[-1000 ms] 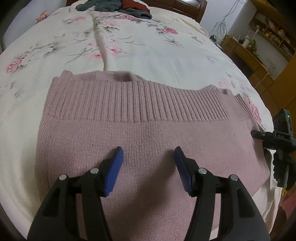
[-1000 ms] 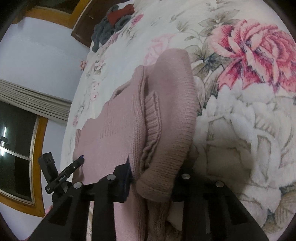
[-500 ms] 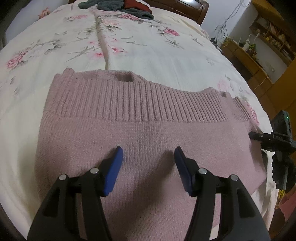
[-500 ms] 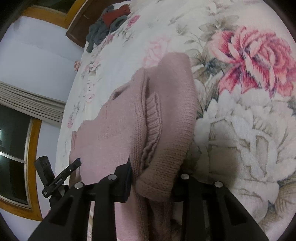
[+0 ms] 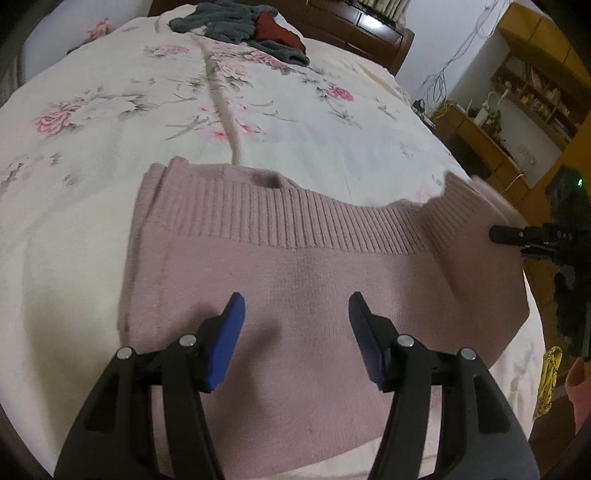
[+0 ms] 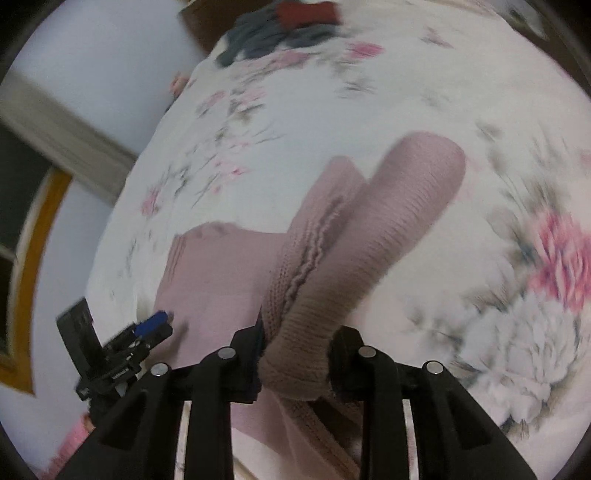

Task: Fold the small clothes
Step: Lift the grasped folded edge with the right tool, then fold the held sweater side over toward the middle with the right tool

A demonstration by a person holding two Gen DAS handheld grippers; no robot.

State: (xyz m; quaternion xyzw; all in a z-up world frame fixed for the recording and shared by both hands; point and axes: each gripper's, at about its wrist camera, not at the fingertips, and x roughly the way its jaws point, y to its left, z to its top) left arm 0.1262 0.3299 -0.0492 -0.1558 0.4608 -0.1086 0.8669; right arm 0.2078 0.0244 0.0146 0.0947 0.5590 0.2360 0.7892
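A floral bedspread (image 5: 295, 122) covers the bed, dark wooden headboard (image 5: 354, 29) behind, yellow wooden shelving (image 5: 535, 85) to the right.

Both wrist views look close and low across the pink sweater (image 5: 295, 280) toward the headboard, sharing it.

A dusty-pink knitted sweater (image 5: 295, 288) is spread flat on the near part of the bed, ribbed hem on the far side. Its right edge (image 6: 369, 251) is lifted off the surface and bunched into a fold.
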